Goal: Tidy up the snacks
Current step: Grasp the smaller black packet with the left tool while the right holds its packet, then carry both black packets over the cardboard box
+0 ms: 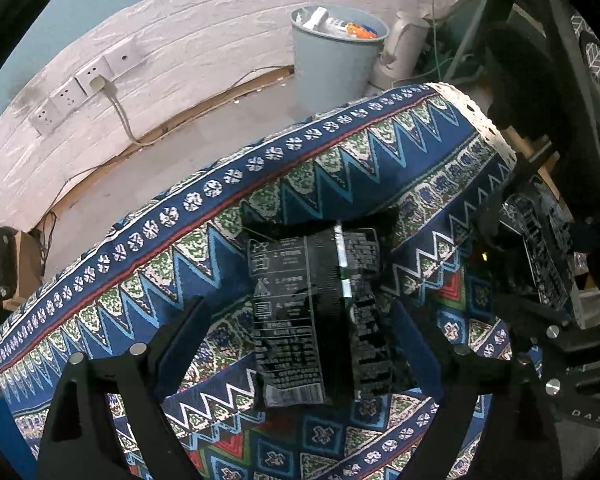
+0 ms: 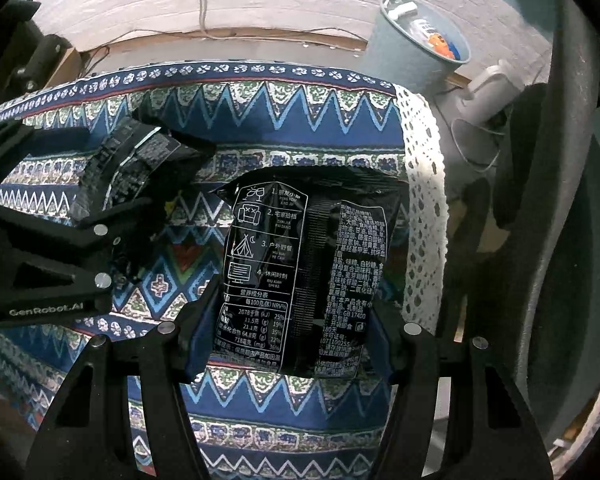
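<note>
Two black snack bags [image 2: 300,276] [image 1: 320,320]; lower edges hidden behind gripper fingers [image 2: 198,344].

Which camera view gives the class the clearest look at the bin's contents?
The left wrist view: the bin stands upright, its open top showing white and orange packaging. In the right wrist view the bin appears tilted near the edge, its contents smaller.
</note>
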